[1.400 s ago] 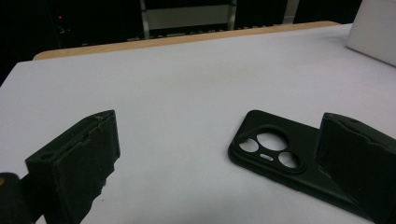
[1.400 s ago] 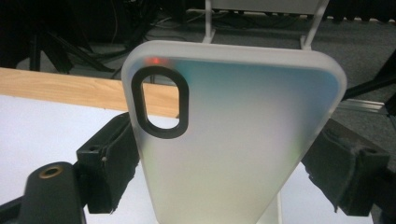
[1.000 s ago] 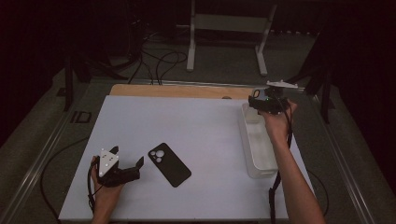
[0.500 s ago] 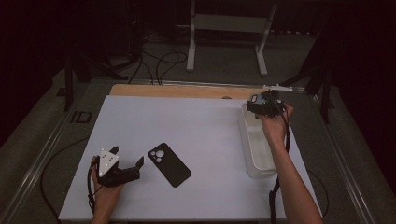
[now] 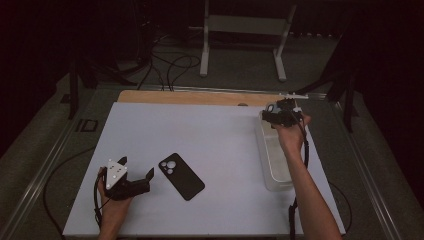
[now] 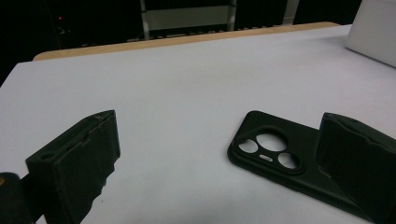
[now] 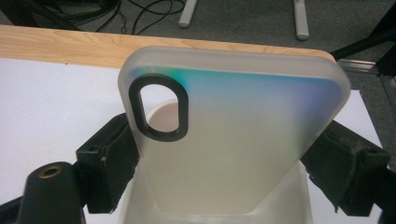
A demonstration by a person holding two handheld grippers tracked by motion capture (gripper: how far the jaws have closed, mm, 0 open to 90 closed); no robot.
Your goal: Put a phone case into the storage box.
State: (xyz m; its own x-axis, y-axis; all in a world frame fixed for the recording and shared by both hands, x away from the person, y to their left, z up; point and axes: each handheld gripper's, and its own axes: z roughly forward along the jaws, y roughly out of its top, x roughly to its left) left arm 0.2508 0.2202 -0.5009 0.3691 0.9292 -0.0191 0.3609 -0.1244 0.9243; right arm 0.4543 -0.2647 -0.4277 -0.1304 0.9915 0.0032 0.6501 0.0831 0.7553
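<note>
Nearest me, my left hand-held gripper (image 5: 134,181) lies low on the white surface (image 5: 210,135), jaws spread and released, with the black phone case (image 5: 181,176) flat just beside its right jaw. Farther off, my right forearm stretches up the right side; the right hand-held gripper (image 5: 281,116) clamps a frosted translucent phone case (image 7: 233,135) by its edges, upright above the clear plastic bin (image 5: 274,155).

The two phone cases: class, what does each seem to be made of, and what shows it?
Frosted phone case: probably translucent matte plastic; a pale bin shows through its cutout. Black phone case: looks like matte rubbery plastic, without glare.
</note>
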